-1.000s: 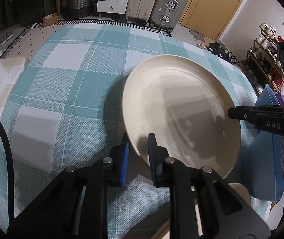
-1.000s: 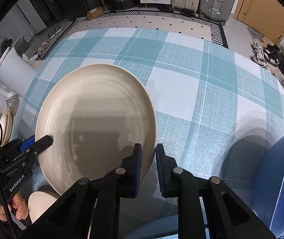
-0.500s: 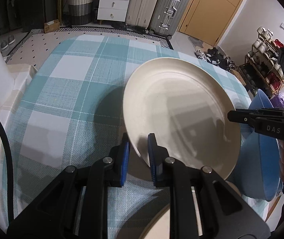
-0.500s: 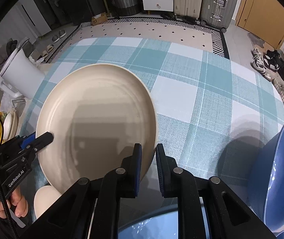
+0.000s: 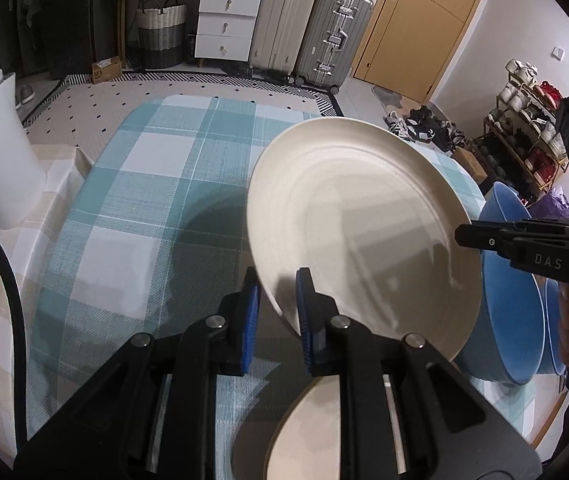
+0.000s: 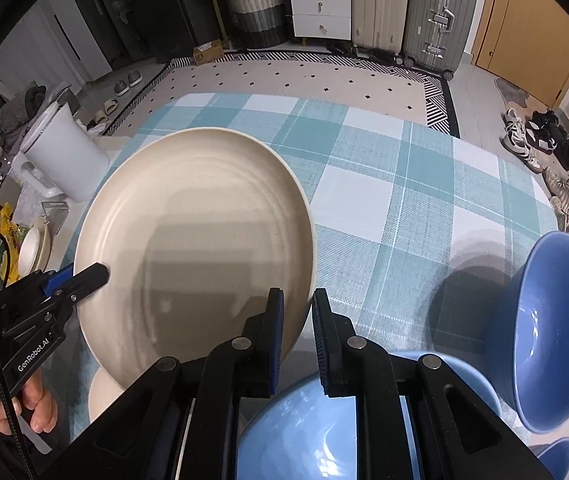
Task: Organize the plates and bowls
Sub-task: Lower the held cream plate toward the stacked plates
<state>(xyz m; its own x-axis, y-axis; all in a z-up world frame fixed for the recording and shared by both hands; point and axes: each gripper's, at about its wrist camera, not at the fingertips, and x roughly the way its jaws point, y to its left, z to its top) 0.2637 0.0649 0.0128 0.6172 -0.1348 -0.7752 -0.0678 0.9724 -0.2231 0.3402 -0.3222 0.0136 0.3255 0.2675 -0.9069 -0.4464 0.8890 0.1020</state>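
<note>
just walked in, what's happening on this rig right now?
A person holds a gripper in each hand, and both are clamped on opposite edges of one cream plate. The left gripper pinches its near-left rim, the right gripper the opposite rim. The plate hangs tilted above the checked tablecloth, casting a shadow on it. Blue bowls sit to the right, and another cream dish lies below the plate.

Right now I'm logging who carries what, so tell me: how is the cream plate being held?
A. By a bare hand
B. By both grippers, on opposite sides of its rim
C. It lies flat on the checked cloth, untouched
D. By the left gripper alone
B: the left gripper and the right gripper each clamp the rim of the cream plate, on opposite sides.
</note>
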